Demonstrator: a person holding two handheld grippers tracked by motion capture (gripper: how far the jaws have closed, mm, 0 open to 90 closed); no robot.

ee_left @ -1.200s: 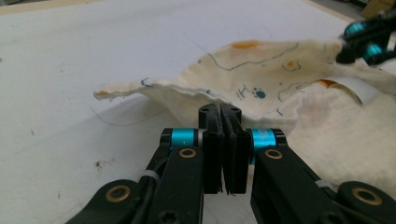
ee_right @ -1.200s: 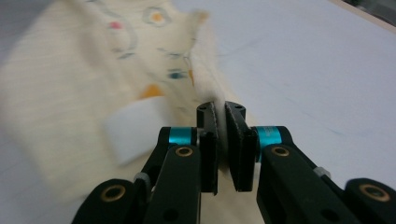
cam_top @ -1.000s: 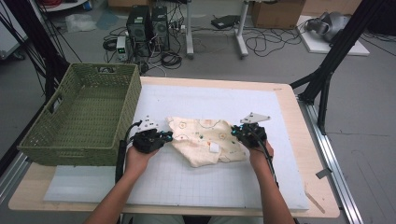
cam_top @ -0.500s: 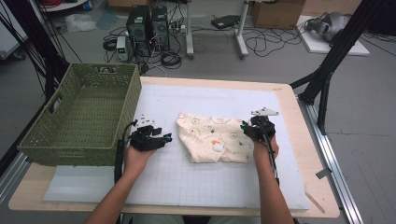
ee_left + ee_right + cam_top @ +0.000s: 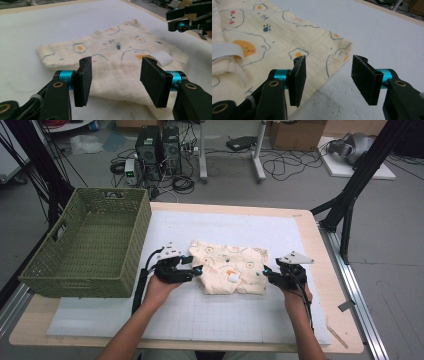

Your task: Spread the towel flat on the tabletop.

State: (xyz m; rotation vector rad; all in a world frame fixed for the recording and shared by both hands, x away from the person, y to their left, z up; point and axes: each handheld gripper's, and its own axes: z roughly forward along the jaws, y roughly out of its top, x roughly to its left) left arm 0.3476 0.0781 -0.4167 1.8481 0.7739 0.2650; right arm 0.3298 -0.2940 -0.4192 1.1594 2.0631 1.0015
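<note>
Cloth (image 5: 230, 272) lies folded between left claw (image 5: 196, 269) and right claw (image 5: 267, 272) in high view; left gripper view: jaws wide, edge just ahead; right gripper view: jaws wide, corner between them, so pinch both layers low.

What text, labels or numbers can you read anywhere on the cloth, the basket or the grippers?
None can be read.
Cloth: printed pictures of eggs, paw prints and faces; a few small blue marks near a paw print could be letters, too blurred to tell.
White tag on the cloth: blank as seen.
Basket: no label.
Left gripper and right gripper: no markings.
</note>
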